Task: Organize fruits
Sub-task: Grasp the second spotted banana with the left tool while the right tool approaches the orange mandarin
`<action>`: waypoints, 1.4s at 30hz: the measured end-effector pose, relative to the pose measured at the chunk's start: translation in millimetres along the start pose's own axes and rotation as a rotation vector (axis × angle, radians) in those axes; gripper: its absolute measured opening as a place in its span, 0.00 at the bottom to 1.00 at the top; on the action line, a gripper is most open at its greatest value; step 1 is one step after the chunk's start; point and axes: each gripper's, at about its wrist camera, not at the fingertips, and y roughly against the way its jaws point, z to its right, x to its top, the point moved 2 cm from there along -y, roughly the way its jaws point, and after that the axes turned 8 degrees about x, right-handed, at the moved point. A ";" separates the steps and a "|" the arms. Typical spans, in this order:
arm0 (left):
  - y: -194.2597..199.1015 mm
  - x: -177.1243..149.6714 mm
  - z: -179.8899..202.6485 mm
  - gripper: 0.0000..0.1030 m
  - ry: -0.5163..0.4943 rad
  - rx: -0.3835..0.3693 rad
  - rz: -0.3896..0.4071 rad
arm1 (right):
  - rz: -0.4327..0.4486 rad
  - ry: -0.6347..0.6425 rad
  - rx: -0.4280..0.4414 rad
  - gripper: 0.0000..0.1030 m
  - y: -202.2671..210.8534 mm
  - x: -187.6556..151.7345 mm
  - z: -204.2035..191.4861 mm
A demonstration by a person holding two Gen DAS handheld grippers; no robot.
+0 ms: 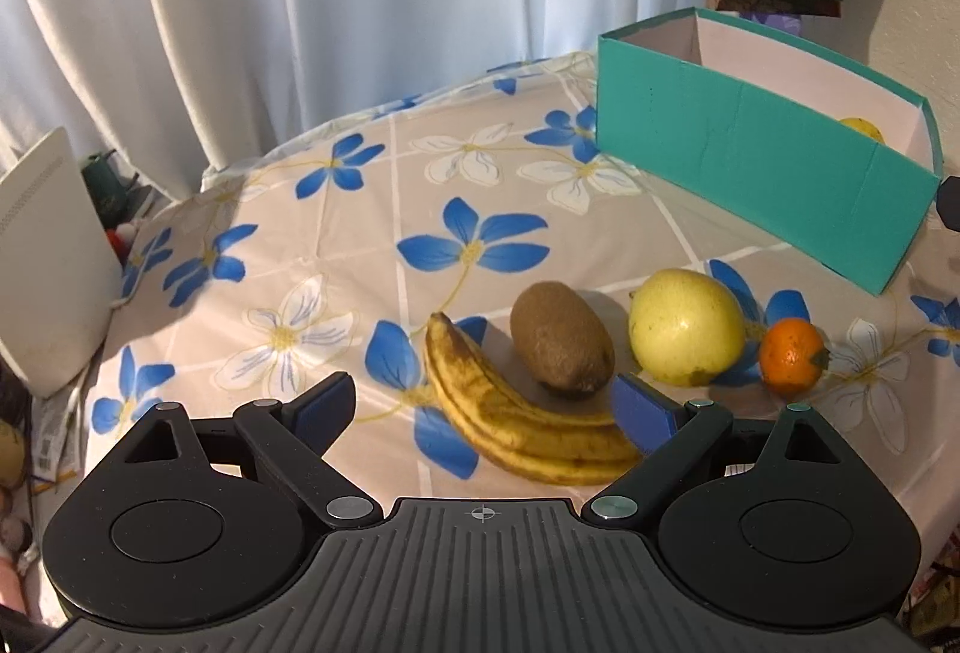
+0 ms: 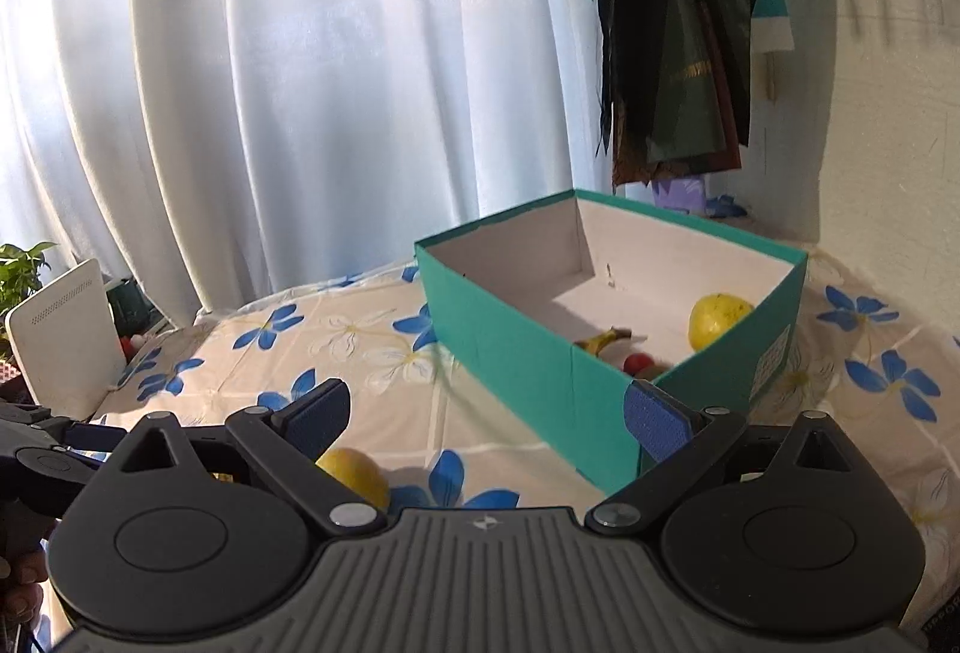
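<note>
In the left wrist view a spotted banana, a brown kiwi, a yellow-green apple and a small orange lie in a row on the flowered tablecloth. My left gripper is open and empty, its jaws either side of the banana's near end. A teal box stands behind on the right. In the right wrist view my right gripper is open and empty in front of the teal box, which holds a yellow fruit, a banana and a red fruit.
White curtains hang behind the table. A white device leans at the table's left edge, also seen in the right wrist view. Dark bags hang on the wall behind the box. A yellow fruit lies below the right gripper.
</note>
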 end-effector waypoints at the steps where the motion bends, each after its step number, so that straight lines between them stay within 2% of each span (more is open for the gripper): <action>1: -1.5 -2.7 -0.9 0.93 0.008 -0.012 -0.013 | -0.009 -0.002 0.001 0.95 -0.9 -3.0 -1.6; 6: -12.3 -4.9 -7.9 0.89 0.095 -0.028 -0.051 | -0.036 -0.004 0.006 0.95 -3.7 -6.8 -9.9; 9: -27.8 -3.3 -13.3 0.79 0.154 -0.030 -0.130 | -0.043 0.006 0.009 0.95 -4.9 -8.5 -14.5; 13: -43.4 -2.7 -20.8 0.73 0.239 -0.049 -0.219 | -0.058 0.007 0.010 0.95 -6.9 -11.0 -16.9; 17: -46.8 2.5 -17.5 0.71 0.227 -0.027 -0.227 | -0.067 -0.002 0.010 0.95 -9.1 -11.0 -13.9; 20: -53.0 5.5 -14.4 0.69 0.238 -0.037 -0.259 | -0.073 -0.019 0.010 0.95 -11.4 -10.9 -10.4; 26: -63.1 10.8 -9.3 0.55 0.254 -0.052 -0.303 | -0.076 -0.026 0.014 0.95 -13.2 -10.1 -6.8; 32: -69.2 15.1 -13.1 0.54 0.294 -0.059 -0.361 | -0.081 -0.049 0.002 0.95 -14.7 -10.9 -0.1; 40: -83.7 20.4 -22.1 0.53 0.381 -0.093 -0.502 | -0.079 -0.093 0.010 0.96 -16.1 -11.7 6.8; 42: -85.7 20.5 -20.6 0.53 0.379 -0.086 -0.516 | -0.077 -0.094 0.009 0.96 -16.0 -11.5 7.3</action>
